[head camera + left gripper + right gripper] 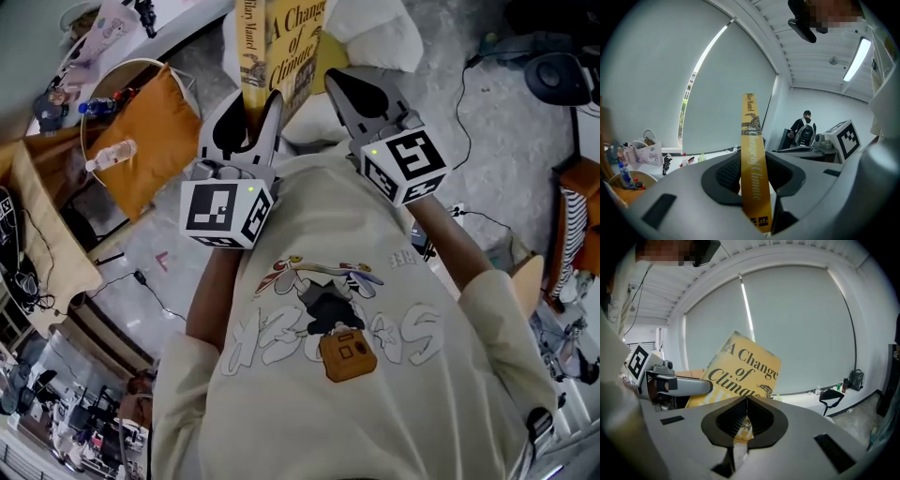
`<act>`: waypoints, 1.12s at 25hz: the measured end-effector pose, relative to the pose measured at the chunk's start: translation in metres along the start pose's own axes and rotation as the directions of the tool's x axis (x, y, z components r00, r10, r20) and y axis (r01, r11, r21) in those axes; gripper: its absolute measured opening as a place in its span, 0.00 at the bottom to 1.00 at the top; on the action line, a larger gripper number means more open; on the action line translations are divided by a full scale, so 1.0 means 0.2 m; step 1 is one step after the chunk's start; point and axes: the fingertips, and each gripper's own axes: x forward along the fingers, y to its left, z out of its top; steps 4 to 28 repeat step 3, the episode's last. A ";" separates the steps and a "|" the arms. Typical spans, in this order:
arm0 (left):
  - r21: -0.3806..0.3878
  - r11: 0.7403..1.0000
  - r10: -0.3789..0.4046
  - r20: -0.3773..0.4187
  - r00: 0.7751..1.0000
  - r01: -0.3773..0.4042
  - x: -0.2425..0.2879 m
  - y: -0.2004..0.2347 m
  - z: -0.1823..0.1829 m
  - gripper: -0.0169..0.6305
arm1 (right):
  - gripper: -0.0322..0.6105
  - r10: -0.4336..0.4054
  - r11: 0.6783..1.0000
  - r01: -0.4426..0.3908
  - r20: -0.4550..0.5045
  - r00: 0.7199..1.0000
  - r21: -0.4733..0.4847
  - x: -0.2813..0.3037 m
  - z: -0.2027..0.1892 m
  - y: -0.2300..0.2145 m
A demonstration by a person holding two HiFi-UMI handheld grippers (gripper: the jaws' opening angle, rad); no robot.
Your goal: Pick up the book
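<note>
"Yellow, I'm told. Is that the book (281, 47), and where is it?"

"Yes, a yellow book with dark lettering that reads 'A Change of Climate'. It is up in the air in front of a person in a cream T-shirt (356, 309), and it stands on end in the left tongs (251, 111)."

"How do those tongs have hold of it?"

"In the left gripper view the spine (751, 131) rises straight up through the middle of the left tongs (753, 176). One ribbed pad sits against each side of the book near its lower end. The jaws are part-way open, as wide as the book is thick, and they are clamped on it."

"And the other side?"

"The right tongs (330, 77) are just beside the left pair and angled towards the book's front cover. In the right gripper view the right tongs (746, 399) have their jaw tips together. The cover (745, 371) fills the space beyond them, and a strip of it shows through the gap behind the tips. I cannot tell whether the tips touch the cover. The left tongs (677, 386) reach in from that view's left, against the book's edge."

"Anything else nearby?"

"An orange cushion (150, 131) lies well off to the left of the left tongs, lower down, with a clear bottle (112, 153) resting on it."
</note>
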 end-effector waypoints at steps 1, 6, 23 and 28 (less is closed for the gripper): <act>0.003 1.000 0.003 0.003 1.000 -0.003 0.01 0.01 0.01 0.25 | 0.09 0.015 1.000 -0.015 -0.002 1.000 -0.008 0.01 0.00 0.01; 0.006 1.000 0.009 0.008 1.000 -0.009 0.02 0.02 0.01 0.25 | 0.09 0.045 0.999 -0.045 -0.007 0.999 -0.020 0.03 0.01 0.02; 0.006 1.000 0.009 0.008 1.000 -0.009 0.02 0.02 0.01 0.25 | 0.09 0.045 0.999 -0.045 -0.007 0.999 -0.020 0.03 0.01 0.02; 0.006 1.000 0.009 0.008 1.000 -0.009 0.02 0.02 0.01 0.25 | 0.09 0.045 0.999 -0.045 -0.007 0.999 -0.020 0.03 0.01 0.02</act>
